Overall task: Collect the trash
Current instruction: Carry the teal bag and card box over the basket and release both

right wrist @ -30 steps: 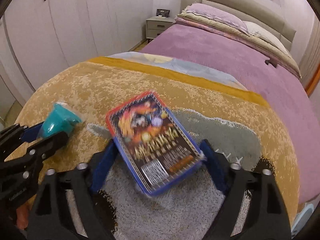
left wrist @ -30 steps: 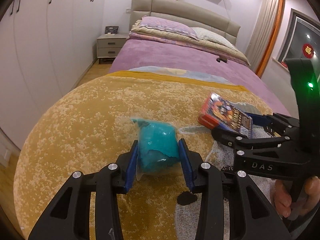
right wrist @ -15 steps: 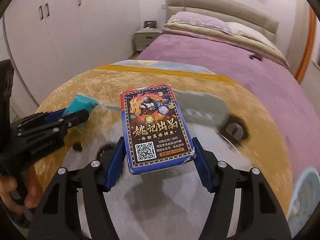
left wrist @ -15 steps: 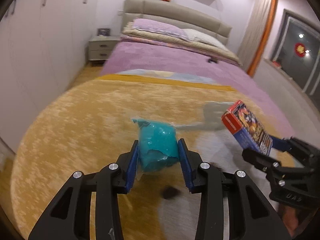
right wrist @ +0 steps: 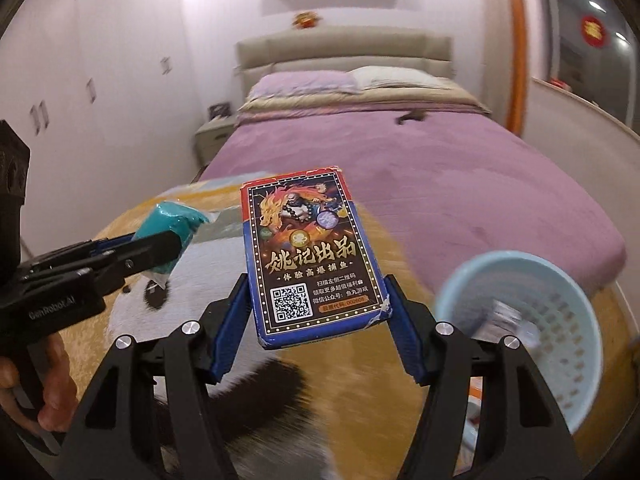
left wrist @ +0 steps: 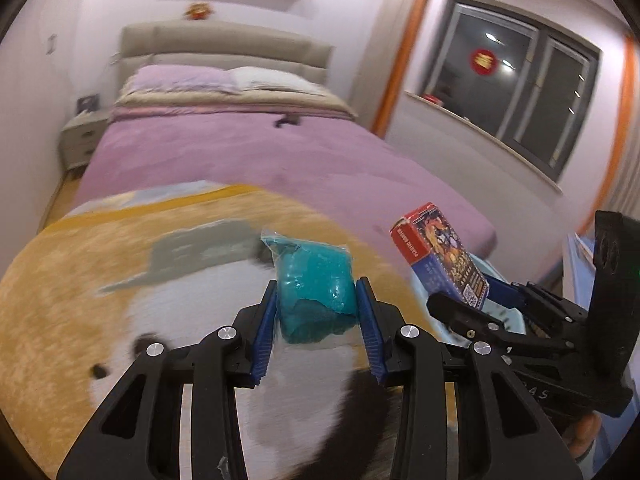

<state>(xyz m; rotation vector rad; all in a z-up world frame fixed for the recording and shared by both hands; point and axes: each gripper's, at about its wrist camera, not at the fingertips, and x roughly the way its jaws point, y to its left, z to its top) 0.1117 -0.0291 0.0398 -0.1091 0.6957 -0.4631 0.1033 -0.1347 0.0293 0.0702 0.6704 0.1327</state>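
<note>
In our left tongs [left wrist: 316, 312] we hold a teal plastic packet [left wrist: 314, 294], pinched between the blue pads [left wrist: 266, 330] and lifted clear of the yellow panda blanket [left wrist: 80, 280] that covers the foot of the bed [left wrist: 248, 156]. Our right tongs [right wrist: 318, 322] clamp a blue-and-red card box [right wrist: 308, 256] by its two long edges, its printed face and QR code tilted up toward the camera. The box hangs in the air above the blanket, just left of a pale blue perforated basket [right wrist: 560, 344] at lower right. From the right wrist view the left tongs [right wrist: 168, 240] and packet [right wrist: 172, 222] sit off to the left.
</note>
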